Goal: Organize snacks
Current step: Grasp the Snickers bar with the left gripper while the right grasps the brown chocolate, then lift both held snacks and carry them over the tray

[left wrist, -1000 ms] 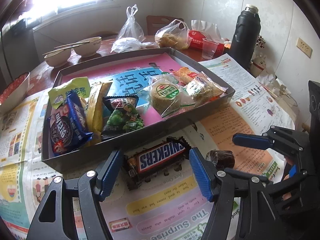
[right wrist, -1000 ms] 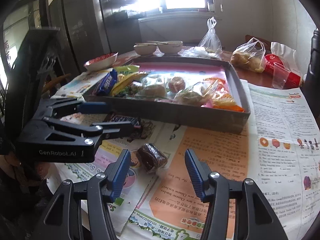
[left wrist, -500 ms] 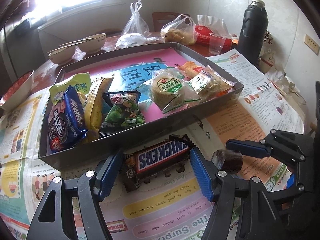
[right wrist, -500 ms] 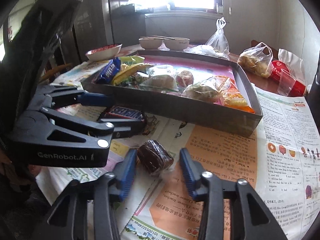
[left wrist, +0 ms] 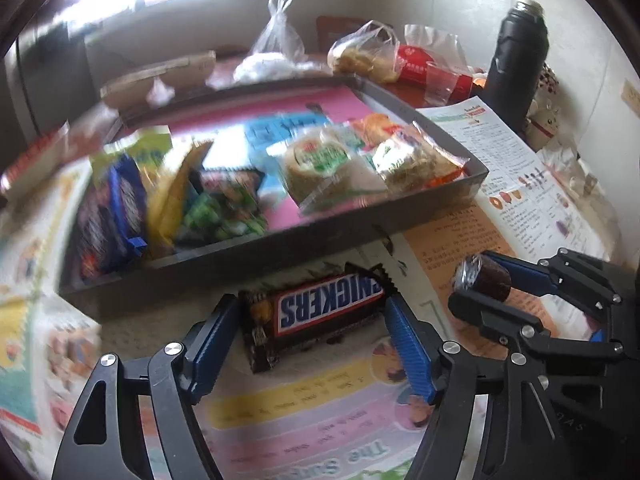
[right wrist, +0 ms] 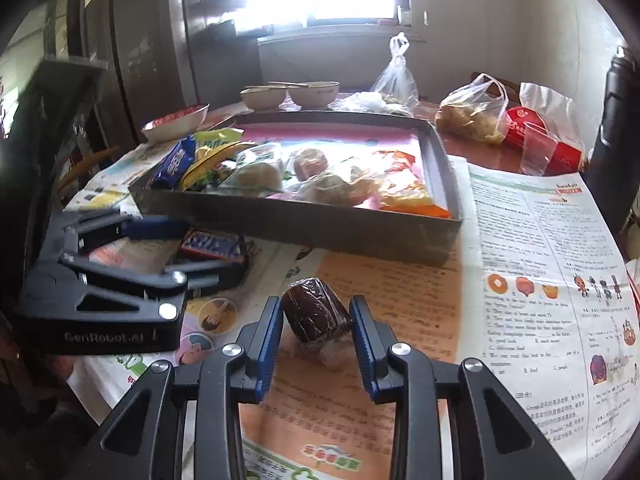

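Observation:
A Snickers bar point(left wrist: 324, 312) lies between the blue pads of my left gripper point(left wrist: 312, 332), which is shut on its two ends just in front of the grey snack tray point(left wrist: 280, 252). My right gripper point(right wrist: 316, 320) is shut on a small brown wrapped cake point(right wrist: 316, 312) and holds it above the newspaper; the cake also shows in the left wrist view point(left wrist: 482, 278). The tray point(right wrist: 320, 224) holds several wrapped snacks. The left gripper point(right wrist: 224, 252) with the Snickers bar point(right wrist: 212, 245) shows at the left of the right wrist view.
Newspaper point(right wrist: 540, 280) covers the table. Behind the tray stand two bowls point(right wrist: 292, 94), plastic bags point(right wrist: 472, 110), a clear cup point(right wrist: 536, 148) and a black flask point(left wrist: 516, 60). A red-rimmed dish point(right wrist: 176, 122) sits at the far left.
My right gripper has closed on the brown cake and lifted it off the newspaper. My left gripper has closed onto the Snickers bar's ends, and the view has shifted with blur.

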Demonstrator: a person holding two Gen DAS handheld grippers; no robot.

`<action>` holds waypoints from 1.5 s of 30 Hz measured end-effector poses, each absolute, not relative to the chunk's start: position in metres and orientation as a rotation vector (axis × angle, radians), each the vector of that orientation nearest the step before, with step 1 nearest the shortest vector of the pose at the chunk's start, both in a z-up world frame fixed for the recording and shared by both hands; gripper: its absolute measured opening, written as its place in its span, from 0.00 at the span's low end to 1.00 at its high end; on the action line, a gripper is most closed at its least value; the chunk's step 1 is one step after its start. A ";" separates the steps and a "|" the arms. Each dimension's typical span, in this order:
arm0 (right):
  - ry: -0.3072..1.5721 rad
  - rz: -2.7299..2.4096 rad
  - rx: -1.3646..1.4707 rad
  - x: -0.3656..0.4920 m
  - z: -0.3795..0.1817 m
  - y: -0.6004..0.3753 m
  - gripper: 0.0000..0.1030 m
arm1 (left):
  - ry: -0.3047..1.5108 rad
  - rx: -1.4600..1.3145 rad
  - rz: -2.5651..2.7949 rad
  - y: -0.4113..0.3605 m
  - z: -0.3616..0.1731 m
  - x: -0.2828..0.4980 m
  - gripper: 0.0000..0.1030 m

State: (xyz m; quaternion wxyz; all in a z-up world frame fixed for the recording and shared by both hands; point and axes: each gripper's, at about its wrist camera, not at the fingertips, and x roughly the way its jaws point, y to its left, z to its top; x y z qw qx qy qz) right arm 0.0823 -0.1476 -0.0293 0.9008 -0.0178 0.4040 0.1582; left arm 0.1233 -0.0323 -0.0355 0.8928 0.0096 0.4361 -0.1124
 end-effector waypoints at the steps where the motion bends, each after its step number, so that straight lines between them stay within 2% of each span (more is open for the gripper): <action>1: 0.834 0.323 -0.027 0.083 -0.029 -0.152 0.34 | 0.903 0.023 -0.227 -0.034 -0.035 0.123 0.75; 10: 0.827 0.318 0.033 0.085 -0.026 -0.170 0.34 | 0.893 0.064 -0.196 -0.050 -0.039 0.130 0.76; 11: 0.824 0.314 0.038 0.085 -0.025 -0.171 0.34 | 0.891 0.064 -0.196 -0.052 -0.038 0.131 0.72; 12: 0.820 0.314 0.045 0.086 -0.024 -0.173 0.34 | 0.886 0.062 -0.198 -0.052 -0.038 0.132 0.63; 13: 0.819 0.317 0.049 0.086 -0.023 -0.173 0.34 | 0.881 0.057 -0.199 -0.052 -0.037 0.132 0.57; 17: 0.817 0.319 0.051 0.085 -0.023 -0.173 0.34 | 0.878 0.012 -0.229 -0.046 -0.035 0.132 0.48; 25: 0.805 0.335 0.046 0.082 -0.017 -0.166 0.34 | 0.881 -0.062 -0.284 -0.027 -0.028 0.121 0.47; 32: 0.783 0.353 0.043 0.082 -0.008 -0.155 0.34 | 0.789 -0.067 -0.260 -0.002 0.007 0.102 0.47; 45: 0.745 0.322 0.040 0.101 0.009 -0.158 0.34 | 0.742 -0.115 -0.150 0.040 0.021 0.122 0.48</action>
